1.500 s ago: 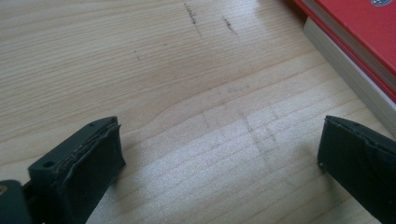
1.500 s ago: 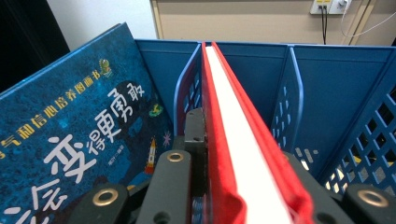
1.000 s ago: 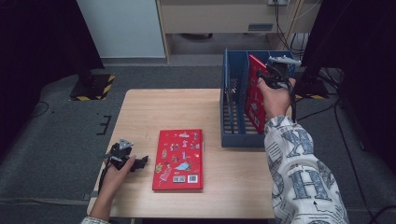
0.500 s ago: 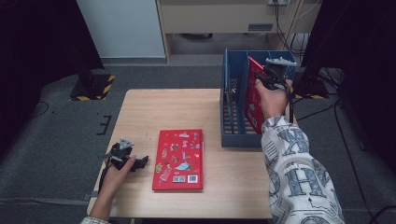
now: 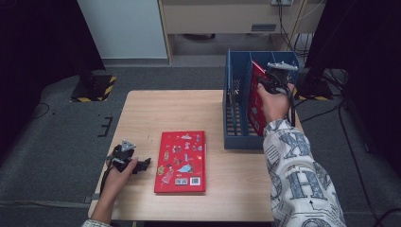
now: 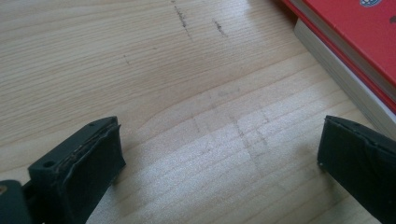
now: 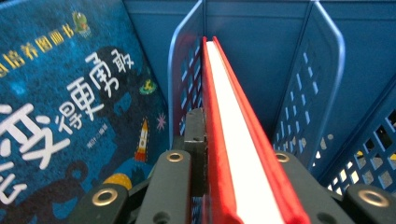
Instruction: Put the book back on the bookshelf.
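Carefully: right gripper (image 5: 274, 81) jaws are clamped on the red book (image 7: 233, 135), upright in the blue rack (image 5: 236, 137); lower it straight between dividers before releasing.

One book (image 5: 181, 161) lies flat on the counter (image 5: 165, 111); another book (image 5: 256, 97) stands upright in the rack (image 5: 235, 118) at its right.

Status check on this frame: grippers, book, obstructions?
Right gripper shut on red book, upright in blue file rack. Left gripper open, on table beside second red book. Nothing blocking.
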The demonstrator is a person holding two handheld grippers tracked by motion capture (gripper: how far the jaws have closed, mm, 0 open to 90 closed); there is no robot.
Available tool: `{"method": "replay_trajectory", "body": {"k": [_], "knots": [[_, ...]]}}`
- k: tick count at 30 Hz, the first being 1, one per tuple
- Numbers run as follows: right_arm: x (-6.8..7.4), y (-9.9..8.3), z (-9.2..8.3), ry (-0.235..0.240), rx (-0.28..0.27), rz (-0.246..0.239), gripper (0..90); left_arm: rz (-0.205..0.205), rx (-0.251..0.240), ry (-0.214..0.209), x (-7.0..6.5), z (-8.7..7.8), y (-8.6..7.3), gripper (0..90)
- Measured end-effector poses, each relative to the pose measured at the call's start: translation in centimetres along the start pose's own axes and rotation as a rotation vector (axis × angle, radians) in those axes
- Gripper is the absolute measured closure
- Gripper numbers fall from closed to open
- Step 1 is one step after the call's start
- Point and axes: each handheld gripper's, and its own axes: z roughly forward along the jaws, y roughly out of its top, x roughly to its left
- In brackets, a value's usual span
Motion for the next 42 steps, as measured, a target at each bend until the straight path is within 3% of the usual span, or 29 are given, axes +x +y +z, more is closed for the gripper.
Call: {"method": "replay_trajectory", "body": {"k": [11,22,42], "knots": [[0.0,-0.2,0.1,-0.001,0.001,-0.004,78.2,0.001,0.000,-0.002,0.0,0.0,0.0,0.0],[0.4,-0.3,-0.9,-0.006,0.052,-0.044,77.7,0.000,-0.005,-0.003,-0.1,0.1,0.0,0.0],[0.1,-0.9,-2.4,0.023,0.088,-0.044,76.8,-0.003,-0.004,-0.005,-0.2,0.1,0.1,0.0]]}}
